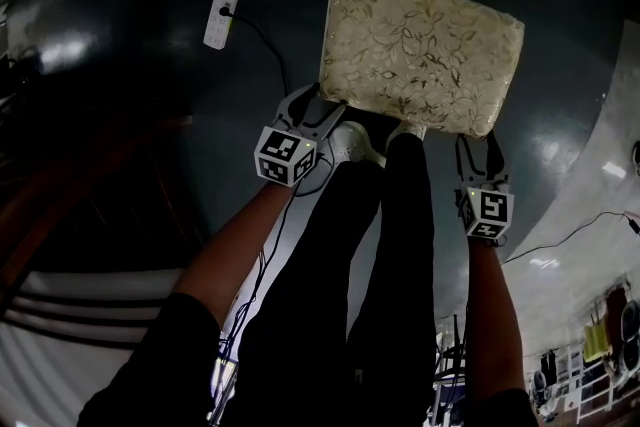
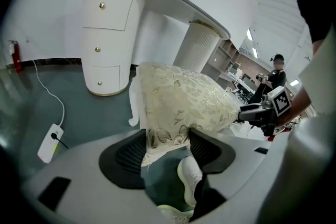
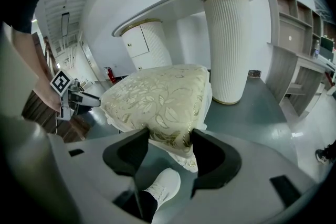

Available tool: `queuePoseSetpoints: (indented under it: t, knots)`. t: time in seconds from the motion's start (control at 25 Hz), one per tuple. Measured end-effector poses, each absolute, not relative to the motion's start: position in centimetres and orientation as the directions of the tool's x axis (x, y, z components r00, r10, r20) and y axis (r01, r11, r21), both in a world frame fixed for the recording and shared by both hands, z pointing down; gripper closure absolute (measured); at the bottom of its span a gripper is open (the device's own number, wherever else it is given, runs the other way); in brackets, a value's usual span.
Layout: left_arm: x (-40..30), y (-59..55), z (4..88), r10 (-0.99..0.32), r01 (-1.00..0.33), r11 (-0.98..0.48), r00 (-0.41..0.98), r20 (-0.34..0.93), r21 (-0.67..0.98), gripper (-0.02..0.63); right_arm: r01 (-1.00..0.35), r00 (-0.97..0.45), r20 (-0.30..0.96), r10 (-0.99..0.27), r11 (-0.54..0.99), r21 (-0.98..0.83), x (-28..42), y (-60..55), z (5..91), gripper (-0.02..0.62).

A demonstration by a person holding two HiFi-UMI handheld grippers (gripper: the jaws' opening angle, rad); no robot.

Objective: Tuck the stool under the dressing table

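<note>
The stool (image 1: pixel 420 50) has a cream cushion with a gold leaf pattern and stands on the dark floor in front of the white dressing table (image 2: pixel 107 39). My left gripper (image 1: pixel 318 105) is at its near left corner. That cushion corner (image 2: pixel 168 128) lies between the wide jaws of the left gripper (image 2: pixel 168 147), and I see no squeeze on it. My right gripper (image 1: pixel 480 147) is at the near right corner. There the cushion (image 3: pixel 157 97) reaches in between the equally wide jaws of the right gripper (image 3: pixel 169 147). The stool's legs are mostly hidden.
The table's ribbed column (image 3: pixel 228 50) and drawer drum flank the gap behind the stool. A white power strip (image 1: pixel 220 20) with its cable lies on the floor to the left. The person's white shoes (image 1: pixel 350 143) stand just before the stool. Wooden shelves (image 3: pixel 294 60) stand at the right.
</note>
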State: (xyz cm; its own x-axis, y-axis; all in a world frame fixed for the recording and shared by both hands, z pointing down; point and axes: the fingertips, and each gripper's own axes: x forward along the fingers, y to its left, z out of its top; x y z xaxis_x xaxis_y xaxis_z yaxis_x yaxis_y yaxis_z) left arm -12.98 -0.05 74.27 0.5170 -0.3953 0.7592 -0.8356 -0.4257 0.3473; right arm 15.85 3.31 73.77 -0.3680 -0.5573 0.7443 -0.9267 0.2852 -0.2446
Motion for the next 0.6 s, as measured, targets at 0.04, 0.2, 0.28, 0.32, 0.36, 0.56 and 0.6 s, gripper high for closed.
queuePoseSetpoints:
  t: [0.04,0.2,0.28,0.32,0.36,0.56,0.6]
  knots:
    - [-13.02,-0.11,74.27,-0.403,-0.839,-0.422,0.514,0.757,0.345,0.342,-0.926,-0.369,0.741,-0.561,0.289,-0.242,15.82,3.27,73.72,0.342]
    - [-12.79,-0.08,74.15,-0.41,-0.829,-0.437,0.528,0.743,0.348,0.341,-0.93,-0.358,0.734,-0.577,0.291,-0.224,16.03,3.07,73.58,0.342]
    - [-12.68,0.05,74.18,-0.405,-0.823,-0.448,0.536,0.741,0.35,0.342,-0.931,-0.356,0.731,-0.582,0.284,-0.228,16.14,2.84,73.55,0.342]
    - [-12.65,0.09,74.23,-0.405,-0.822,-0.45,0.536,0.741,0.348,0.342,-0.932,-0.356,0.73,-0.584,0.282,-0.228,16.17,2.78,73.57,0.342]
    - [-12.65,0.08,74.28,-0.407,-0.824,-0.451,0.533,0.742,0.344,0.341,-0.932,-0.355,0.728,-0.587,0.282,-0.227,16.21,2.75,73.61,0.342]
    - [-12.65,0.07,74.47,-0.415,-0.825,-0.453,0.531,0.739,0.338,0.341,-0.938,-0.34,0.732,-0.59,0.269,-0.218,16.22,2.94,73.79,0.342]
    - [-12.64,0.03,74.54,-0.409,-0.821,-0.458,0.536,0.738,0.342,0.341,-0.939,-0.338,0.732,-0.591,0.266,-0.219,16.21,2.84,73.83,0.342]
